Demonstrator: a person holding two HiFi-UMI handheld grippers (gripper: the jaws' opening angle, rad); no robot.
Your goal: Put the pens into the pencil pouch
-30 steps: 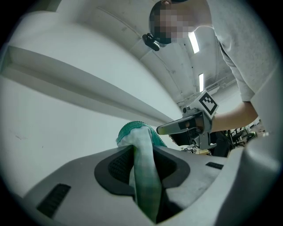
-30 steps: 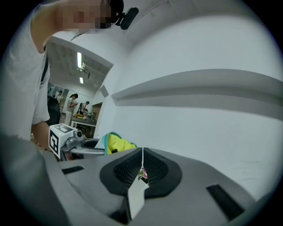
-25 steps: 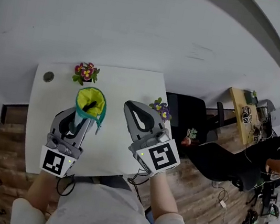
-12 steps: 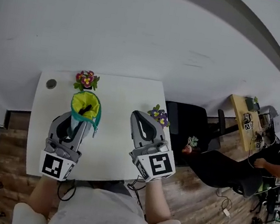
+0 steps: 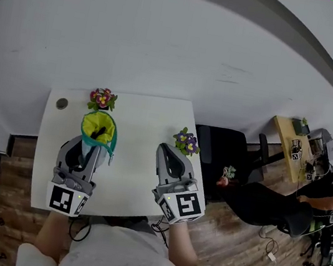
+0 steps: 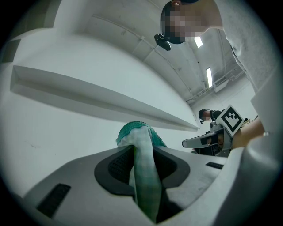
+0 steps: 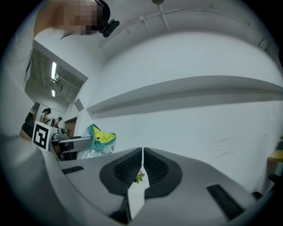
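Observation:
The pencil pouch (image 5: pixel 99 128) stands upright on the white table (image 5: pixel 134 174), its mouth wide with yellow lining and a teal zipper. A dark thing shows inside the mouth. My left gripper (image 5: pixel 93 146) is shut on the pouch's near edge. In the left gripper view the checked fabric of the pouch (image 6: pixel 142 152) is pinched between the pads. My right gripper (image 5: pixel 165 150) hovers to the right of the pouch, shut with nothing in it. The right gripper view shows the pouch (image 7: pixel 102 140) off to its left. No loose pen is visible on the table.
Two small flower pots stand on the table, one (image 5: pixel 101 97) behind the pouch and one (image 5: pixel 186 141) at the right edge near my right gripper. A round cable hole (image 5: pixel 62 103) sits at the far left corner. A black chair (image 5: pixel 227 147) and seated people are right of the table.
My right gripper has drawn back toward the near edge and a little to the right, away from the pouch. The left gripper has kept its hold on the pouch.

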